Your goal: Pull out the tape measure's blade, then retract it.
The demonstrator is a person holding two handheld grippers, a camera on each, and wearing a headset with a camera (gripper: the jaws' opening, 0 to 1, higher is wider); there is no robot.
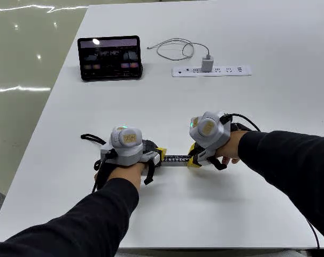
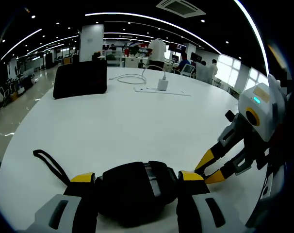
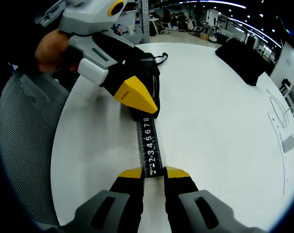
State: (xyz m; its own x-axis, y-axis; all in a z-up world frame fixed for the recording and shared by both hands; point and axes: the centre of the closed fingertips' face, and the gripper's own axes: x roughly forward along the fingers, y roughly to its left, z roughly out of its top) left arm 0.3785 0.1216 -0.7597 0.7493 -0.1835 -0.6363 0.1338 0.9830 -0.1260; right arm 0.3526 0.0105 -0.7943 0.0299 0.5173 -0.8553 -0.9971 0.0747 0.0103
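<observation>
The black tape measure case (image 2: pixel 137 191) lies on the white table, clamped between the yellow-tipped jaws of my left gripper (image 2: pixel 137 177). Its black wrist strap (image 2: pixel 50 165) trails off to the left. A short length of blade (image 3: pixel 149 145) with printed numbers runs flat from the case (image 3: pixel 144 73) to my right gripper (image 3: pixel 153 172), which is shut on the blade's end. In the head view the left gripper (image 1: pixel 155 155) and right gripper (image 1: pixel 193 160) face each other, with the blade (image 1: pixel 175 159) stretched between them.
A dark tablet (image 1: pixel 109 57) stands at the back left. A white power strip (image 1: pixel 211 70) with a plugged charger and a looped cable (image 1: pixel 175 49) lies at the back. The table's left edge (image 1: pixel 44 123) drops to a glossy floor.
</observation>
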